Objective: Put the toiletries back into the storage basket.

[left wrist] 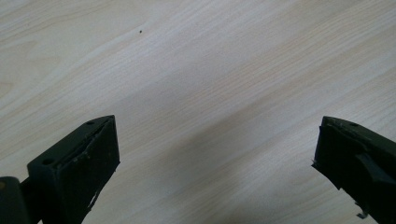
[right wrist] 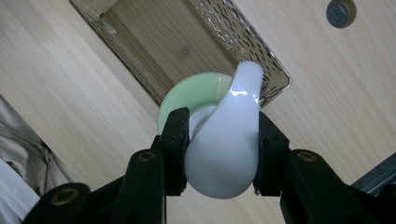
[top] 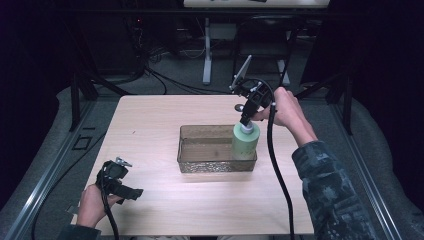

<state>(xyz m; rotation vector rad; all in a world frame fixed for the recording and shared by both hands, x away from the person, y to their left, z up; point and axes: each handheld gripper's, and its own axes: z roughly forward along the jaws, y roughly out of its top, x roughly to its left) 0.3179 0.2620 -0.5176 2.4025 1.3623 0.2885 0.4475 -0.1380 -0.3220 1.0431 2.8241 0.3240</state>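
**Spotter:** What did you have, left to right?

**Operator:** My left tongs [top: 131, 192] sat at about seven o'clock on the counter [top: 150, 120], jaws spread wide with nothing between them, just bare wood in the left gripper view. Toward the middle stood the clear tray [top: 192, 131]. At its three o'clock end hung the green pump bottle [top: 245, 141], lower part inside the tray; whether it touched the floor of it I couldn't tell.

**Spotter:** And the right side?

**Operator:** My right tongs [right wrist: 223, 154] were clenched on the bottle's white pump head [right wrist: 227, 140], one pad on each flank, spout pointing away toward twelve o'clock.

**Spotter:** How did you judge the handling?

**Operator:** Glossy, rounded plastic, so I judged it slippery; the head could have swivelled or sunk under load. The body looked stiff and, if full, heavy enough to swing. I reckoned the neck just below the head was the surer hold.
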